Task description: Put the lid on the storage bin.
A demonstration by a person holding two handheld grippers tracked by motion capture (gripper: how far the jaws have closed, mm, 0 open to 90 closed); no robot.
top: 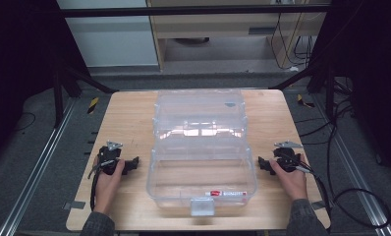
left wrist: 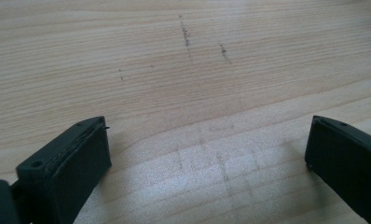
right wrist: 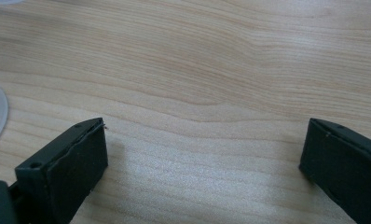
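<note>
A clear plastic box (top: 201, 147) sits open mid-table (top: 129, 115), w/ a red-and-white marker (top: 228, 193) inside near its front wall. Left gripper (top: 132, 163) and right gripper (top: 263, 164) rest on the wood either side of the box — both w/ jaws spread wide, gripping nothing.

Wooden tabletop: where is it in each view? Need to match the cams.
High view: wooden tabletop mid-frame, under the clear box, bare wood on both sides.
Left gripper view: tabletop behind the open jaws, dark scuffs at top centre.
Right gripper view: tabletop behind the open jaws.
Landmark: left gripper and right gripper, over the bare wood on either side of the box.
</note>
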